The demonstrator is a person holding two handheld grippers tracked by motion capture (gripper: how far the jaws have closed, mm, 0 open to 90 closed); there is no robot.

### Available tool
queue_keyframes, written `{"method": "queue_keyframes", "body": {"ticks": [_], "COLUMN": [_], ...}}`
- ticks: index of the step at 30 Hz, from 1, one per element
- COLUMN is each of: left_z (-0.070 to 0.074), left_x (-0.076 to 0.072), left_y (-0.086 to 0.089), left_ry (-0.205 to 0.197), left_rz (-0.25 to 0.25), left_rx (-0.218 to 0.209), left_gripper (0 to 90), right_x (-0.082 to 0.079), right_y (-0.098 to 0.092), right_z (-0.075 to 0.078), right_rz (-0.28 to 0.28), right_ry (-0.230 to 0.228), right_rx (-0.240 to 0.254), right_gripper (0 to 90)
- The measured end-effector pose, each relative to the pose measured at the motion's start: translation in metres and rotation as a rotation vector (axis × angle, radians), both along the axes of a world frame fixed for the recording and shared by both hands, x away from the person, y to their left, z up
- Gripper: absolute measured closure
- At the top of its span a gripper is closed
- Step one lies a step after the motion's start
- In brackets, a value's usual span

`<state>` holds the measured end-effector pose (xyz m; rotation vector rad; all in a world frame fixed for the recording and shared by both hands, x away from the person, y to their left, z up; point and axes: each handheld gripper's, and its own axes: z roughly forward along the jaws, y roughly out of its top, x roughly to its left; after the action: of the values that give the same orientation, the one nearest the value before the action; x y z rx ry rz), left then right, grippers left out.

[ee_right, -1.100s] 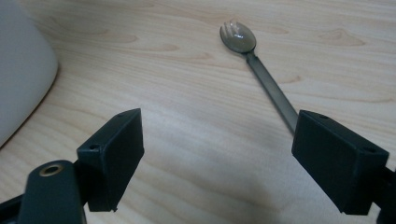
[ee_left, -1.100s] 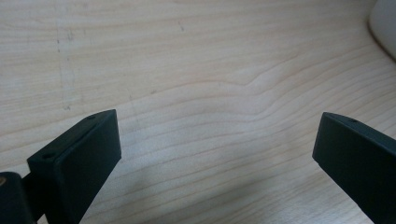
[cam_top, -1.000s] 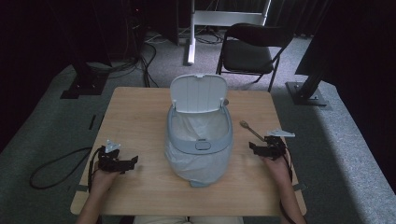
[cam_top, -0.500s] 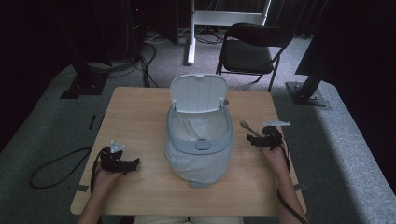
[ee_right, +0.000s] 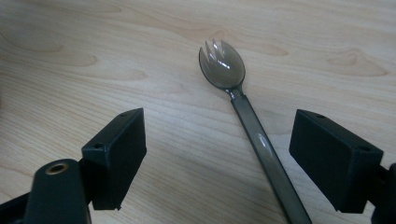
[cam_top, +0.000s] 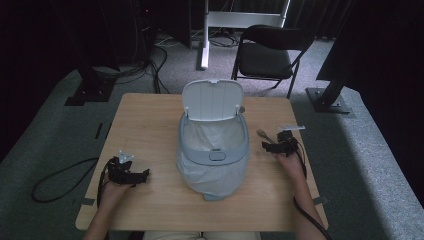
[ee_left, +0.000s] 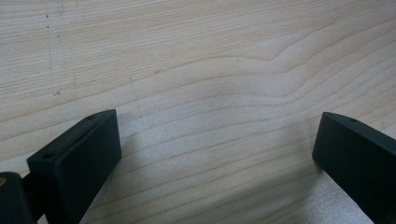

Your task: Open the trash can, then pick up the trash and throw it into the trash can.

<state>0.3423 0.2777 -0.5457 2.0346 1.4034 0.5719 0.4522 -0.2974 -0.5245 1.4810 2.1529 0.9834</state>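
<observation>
Reach-for-pickup step, by the look of it. Right gripper (ee_right: 217,154) jaws apart, straddling handle of spork (ee_right: 243,112) flat on table (cam_top: 150,120), right of bin (cam_top: 214,150). Left gripper (ee_left: 217,154) jaws apart, idle. Next: lower, close on handle.

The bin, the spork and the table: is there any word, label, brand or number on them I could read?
None can be read.
The bin, its raised lid and its liner bear no lettering.
The spork is plain dark plastic.
The table shows bare wood grain.
</observation>
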Motion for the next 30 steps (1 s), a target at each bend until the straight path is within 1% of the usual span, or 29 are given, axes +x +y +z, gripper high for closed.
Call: {"method": "queue_keyframes", "body": {"ticks": [2, 5, 8, 9, 11, 13, 14, 17, 20, 22, 25, 26, 27, 30], "left_z": [0.0, 0.0, 0.0, 0.0, 0.0, 0.0, 0.0, 0.0, 0.0, 0.0, 0.0, 0.0, 0.0, 0.0], "left_x": [0.0, 0.0, 0.0, 0.0, 0.0, 0.0, 0.0, -0.001, -0.001, -0.001, -0.001, -0.001, -0.001, -0.001], "left_y": [0.0, 0.0, 0.0, 0.0, 0.0, 0.0, 0.0, 0.0, 0.0, 0.0, 0.0, 0.0, 0.0, 0.0], "left_ry": [0.001, 0.0, 0.0, 0.0, 0.0, 0.0, 0.0, 0.001, 0.001, 0.001, 0.001, 0.001, 0.001, 0.001], "left_rz": [-0.001, 0.001, 0.001, 0.0, 0.001, 0.002, 0.003, 0.006, 0.006, 0.006, 0.006, 0.006, 0.006, 0.006], "left_rx": [0.001, -0.001, -0.001, 0.0, -0.001, -0.001, 0.0, 0.001, 0.001, 0.001, 0.001, 0.001, 0.001, 0.001], "left_gripper": [1.2, 1.2, 1.2, 1.2, 1.2, 1.2, 1.2, 1.2, 1.2, 1.2, 1.2, 1.2, 1.2, 1.2], "right_x": [0.001, 0.001, 0.0, -0.001, -0.002, -0.002, -0.002, -0.002, -0.001, -0.002, -0.003, -0.003, -0.003, -0.004], "right_y": [-0.001, -0.002, -0.002, -0.002, -0.001, 0.0, 0.0, -0.002, -0.005, -0.006, -0.006, -0.005, -0.005, -0.003], "right_z": [-0.005, -0.01, -0.015, -0.015, -0.015, -0.014, -0.014, -0.014, -0.013, -0.013, -0.012, -0.012, -0.011, -0.011], "right_rz": [-0.007, -0.009, -0.014, -0.019, -0.023, -0.021, -0.023, -0.034, -0.044, -0.049, -0.039, -0.034, -0.03, -0.03], "right_ry": [0.02, 0.033, 0.042, 0.032, 0.031, 0.022, 0.022, 0.013, 0.011, 0.01, 0.009, 0.007, 0.01, 0.006], "right_rx": [-0.007, -0.016, -0.045, -0.057, -0.068, -0.106, -0.107, -0.104, -0.101, -0.1, -0.099, -0.101, -0.102, -0.106], "right_gripper": [18.1, 19.7, 21.8, 23.9, 26.5, 29.8, 31.7, 41.1, 47.7, 54.0, 69.7, 76.7, 78.8, 79.3]}}
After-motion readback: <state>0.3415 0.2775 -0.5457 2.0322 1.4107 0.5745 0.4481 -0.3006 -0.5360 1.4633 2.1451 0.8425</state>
